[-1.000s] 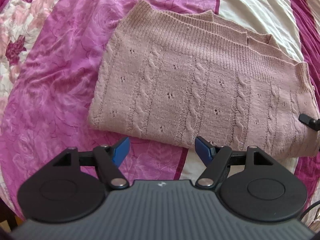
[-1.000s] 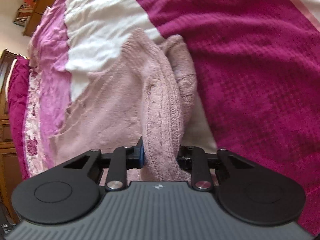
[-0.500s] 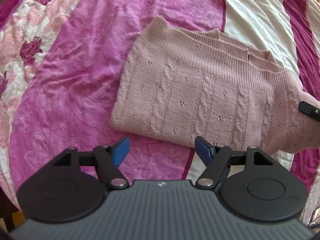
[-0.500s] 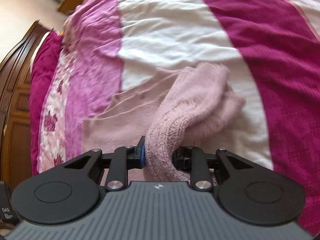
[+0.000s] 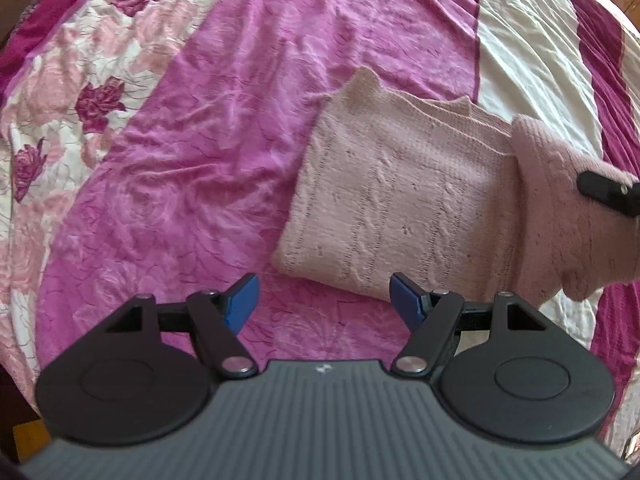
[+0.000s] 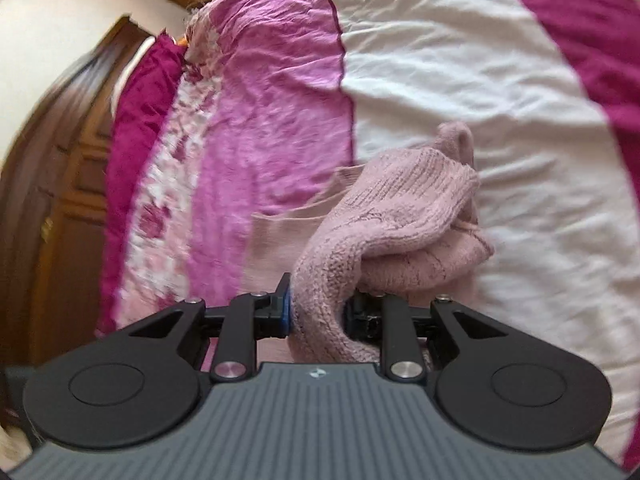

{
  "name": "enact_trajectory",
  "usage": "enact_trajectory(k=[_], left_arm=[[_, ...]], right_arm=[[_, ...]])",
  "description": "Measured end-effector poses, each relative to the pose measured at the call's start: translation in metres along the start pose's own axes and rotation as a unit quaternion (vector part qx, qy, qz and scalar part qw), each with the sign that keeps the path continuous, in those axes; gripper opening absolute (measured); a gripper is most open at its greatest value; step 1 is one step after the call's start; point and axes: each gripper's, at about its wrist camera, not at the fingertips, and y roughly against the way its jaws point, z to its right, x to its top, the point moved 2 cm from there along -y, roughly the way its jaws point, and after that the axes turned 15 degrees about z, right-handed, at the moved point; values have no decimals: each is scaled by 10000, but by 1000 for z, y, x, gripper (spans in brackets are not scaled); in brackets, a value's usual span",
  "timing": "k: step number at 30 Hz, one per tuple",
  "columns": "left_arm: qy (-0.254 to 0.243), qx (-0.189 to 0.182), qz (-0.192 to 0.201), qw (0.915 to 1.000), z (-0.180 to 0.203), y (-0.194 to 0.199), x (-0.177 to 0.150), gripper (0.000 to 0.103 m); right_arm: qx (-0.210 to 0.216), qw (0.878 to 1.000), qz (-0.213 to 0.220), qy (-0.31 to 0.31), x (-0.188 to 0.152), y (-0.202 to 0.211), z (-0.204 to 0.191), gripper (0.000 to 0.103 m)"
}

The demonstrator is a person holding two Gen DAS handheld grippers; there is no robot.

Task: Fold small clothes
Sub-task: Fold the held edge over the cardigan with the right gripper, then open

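Note:
A pale pink cable-knit sweater lies partly folded on the bed. My right gripper is shut on its right end and holds that thick fold lifted and curled over the flat part. In the left wrist view the raised fold shows at the right, with a black fingertip of the right gripper on it. My left gripper hangs open above the bedspread just in front of the sweater's near edge, with nothing between its blue pads.
The bedspread has a purple panel, a floral band, and white and magenta stripes. Dark wooden furniture stands at the bed's left side in the right wrist view.
The right gripper has lifted the sweater's right end and carried it over the flat part. The left gripper has risen and backed off, so the sweater looks smaller and further right.

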Motion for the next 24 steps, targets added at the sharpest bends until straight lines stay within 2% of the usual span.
enact_trajectory(k=[7, 14, 16, 17, 24], left_arm=[[178, 91, 109, 9997, -22, 0, 0, 73], [335, 172, 200, 9991, -43, -9, -1, 73], [349, 193, 174, 9991, -47, -12, -1, 73], [351, 207, 165, 9990, -49, -14, -1, 73], [430, 114, 241, 9987, -52, -22, 5, 73]], right_arm=[[23, 9989, -224, 399, -24, -44, -37, 26], [-128, 9925, -653, 1026, -55, -93, -54, 28], [-232, 9901, -764, 1157, -64, -103, -57, 38], [-262, 9887, -824, 1221, -68, -106, -59, 40], [77, 9870, -879, 1344, -78, -97, -73, 58]])
